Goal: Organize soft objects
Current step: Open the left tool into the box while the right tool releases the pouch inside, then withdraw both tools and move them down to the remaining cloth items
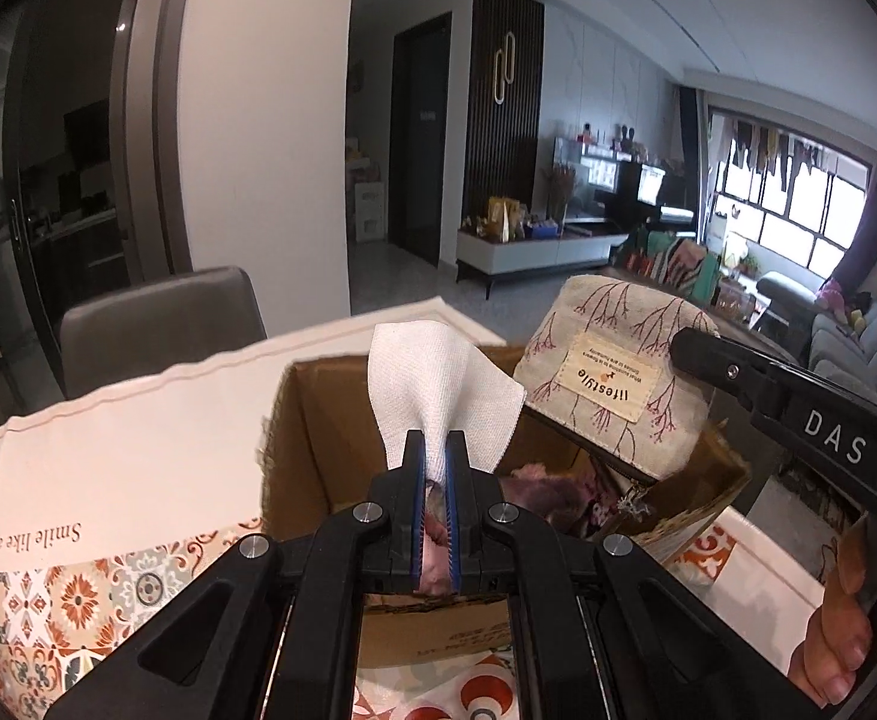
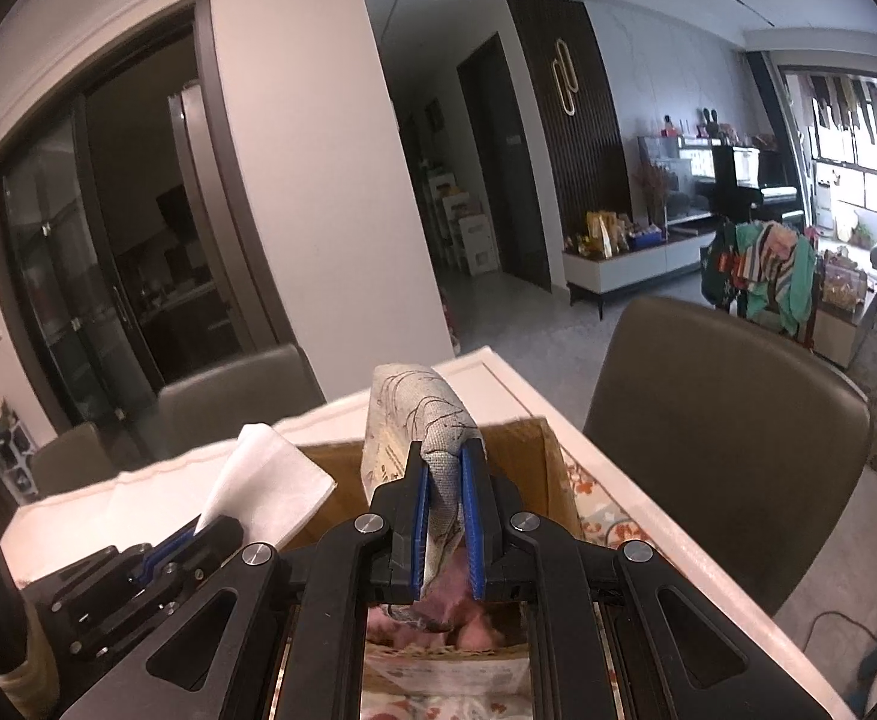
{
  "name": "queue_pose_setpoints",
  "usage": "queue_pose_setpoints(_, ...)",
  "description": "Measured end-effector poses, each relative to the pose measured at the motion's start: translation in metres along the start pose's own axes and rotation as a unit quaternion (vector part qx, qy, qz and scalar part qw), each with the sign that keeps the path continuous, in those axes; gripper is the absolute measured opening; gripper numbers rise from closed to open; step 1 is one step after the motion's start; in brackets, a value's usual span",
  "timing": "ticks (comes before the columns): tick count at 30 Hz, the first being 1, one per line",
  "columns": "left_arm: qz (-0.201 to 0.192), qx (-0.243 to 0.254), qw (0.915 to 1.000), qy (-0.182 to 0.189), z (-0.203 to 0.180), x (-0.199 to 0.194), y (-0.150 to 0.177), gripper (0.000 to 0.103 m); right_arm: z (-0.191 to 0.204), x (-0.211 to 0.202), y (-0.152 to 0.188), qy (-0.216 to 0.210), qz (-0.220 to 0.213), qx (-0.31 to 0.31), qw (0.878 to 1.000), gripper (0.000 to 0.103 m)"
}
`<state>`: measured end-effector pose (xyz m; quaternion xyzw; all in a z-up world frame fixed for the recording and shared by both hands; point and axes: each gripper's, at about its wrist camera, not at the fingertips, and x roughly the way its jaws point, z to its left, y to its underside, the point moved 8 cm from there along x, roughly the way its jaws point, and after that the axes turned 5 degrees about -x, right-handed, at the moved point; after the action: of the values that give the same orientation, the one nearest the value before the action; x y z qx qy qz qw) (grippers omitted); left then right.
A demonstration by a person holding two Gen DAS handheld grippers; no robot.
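I have two soft things in hand, both over the open cardboard box [image 1: 312,420] that I take to be their destination. The white cloth [image 1: 432,378] is pinched at its gathered lower end by my left gripper [image 1: 435,456], jaws clamped nearly together on it, so the loose corners fan upward clear of the box walls. The printed fabric pouch [image 1: 606,384], with its sewn "lifestyle" label, is gripped by my right gripper [image 2: 445,468], jaws closed tight on a fold of its edge; its bulk stands above the box's right side, and its zipper end hangs toward the opening. I judge that holding each by a thin edge lets the narrow jaws close fully on something floppy.

Inside the box I can make out pinkish-purple fabric [image 1: 534,480], so I read this as adding to a pile. The box sits on a surface [image 1: 138,450] covered with a white cloth bordered in orange tile print, and grey chairs [image 2: 720,396] stand beyond it. Next I would lower both before letting go.
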<state>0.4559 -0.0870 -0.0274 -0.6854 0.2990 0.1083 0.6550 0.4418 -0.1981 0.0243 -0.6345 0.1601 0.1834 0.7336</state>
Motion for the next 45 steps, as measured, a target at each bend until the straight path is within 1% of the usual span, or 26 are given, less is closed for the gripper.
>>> queue_pose_setpoints(7, 0.032, 0.006, 0.9994, -0.004, -0.004, 0.021, 0.017, 0.008, -0.008, 0.025, 0.02, 0.002, 0.045, 0.006, 0.999, 0.012)
queue_pose_setpoints(11, 0.037, 0.008, 0.9992, -0.01, -0.005, 0.025, 0.019, 0.008, -0.014, 0.036, 0.03, 0.001, 0.072, 0.013, 0.997, 0.012)
queue_pose_setpoints(15, 0.043, 0.012, 0.9989, -0.009, -0.009, 0.027, 0.017, 0.009, -0.018, 0.039, 0.035, 0.005, 0.082, 0.018, 0.996, 0.013)
queue_pose_setpoints(18, 0.042, 0.015, 0.999, -0.01, -0.009, 0.027, 0.015, 0.015, -0.019, 0.037, 0.035, 0.004, 0.087, 0.017, 0.996, 0.014)
queue_pose_setpoints(20, 0.037, 0.015, 0.9992, -0.008, -0.008, 0.024, 0.012, 0.021, -0.018, 0.036, 0.036, 0.002, 0.089, 0.019, 0.996, 0.019)
queue_pose_setpoints(21, 0.035, 0.015, 0.9992, -0.009, -0.007, 0.025, 0.009, 0.026, -0.019, 0.035, 0.035, 0.002, 0.088, 0.019, 0.996, 0.022)
queue_pose_setpoints(22, 0.033, 0.015, 0.9993, -0.009, -0.007, 0.023, 0.008, 0.027, -0.019, 0.032, 0.034, 0.003, 0.085, 0.019, 0.996, 0.028)
queue_pose_setpoints(26, 0.026, 0.012, 0.9995, -0.009, -0.006, 0.012, 0.004, 0.027, -0.015, 0.026, 0.028, 0.006, 0.076, 0.01, 0.997, 0.029)
queue_pose_setpoints(29, 0.016, 0.014, 0.9997, -0.009, -0.007, 0.0, 0.0, 0.03, -0.012, 0.013, 0.024, 0.009, 0.064, 0.0, 0.998, 0.03)
queue_pose_setpoints(30, 0.013, 0.015, 0.9997, -0.01, -0.008, -0.005, 0.0, 0.03, -0.01, 0.008, 0.021, 0.012, 0.058, -0.003, 0.998, 0.031)
queue_pose_setpoints(31, 0.01, 0.017, 0.9997, -0.011, -0.009, -0.009, -0.002, 0.03, -0.009, 0.003, 0.019, 0.015, 0.053, -0.007, 0.998, 0.036)
queue_pose_setpoints(32, 0.007, 0.018, 0.9997, -0.013, -0.01, -0.015, -0.003, 0.03, -0.009, -0.002, 0.017, 0.018, 0.048, -0.01, 0.999, 0.038)
queue_pose_setpoints(37, -0.002, 0.015, 0.9998, -0.012, -0.012, -0.042, -0.001, 0.03, -0.002, -0.025, 0.012, 0.024, 0.034, -0.02, 0.999, 0.039)
queue_pose_setpoints(40, -0.01, 0.013, 0.9998, -0.013, -0.013, -0.06, -0.001, 0.033, 0.0, -0.04, 0.011, 0.025, 0.03, -0.018, 0.999, 0.049)
queue_pose_setpoints(42, -0.015, 0.014, 0.9997, -0.015, -0.014, -0.072, 0.0, 0.033, -0.002, -0.051, 0.01, 0.03, 0.023, -0.021, 0.999, 0.05)
queue_pose_setpoints(45, -0.019, 0.019, 0.9995, -0.017, -0.017, -0.088, 0.003, 0.033, 0.0, -0.066, 0.011, 0.038, 0.018, -0.022, 0.999, 0.054)
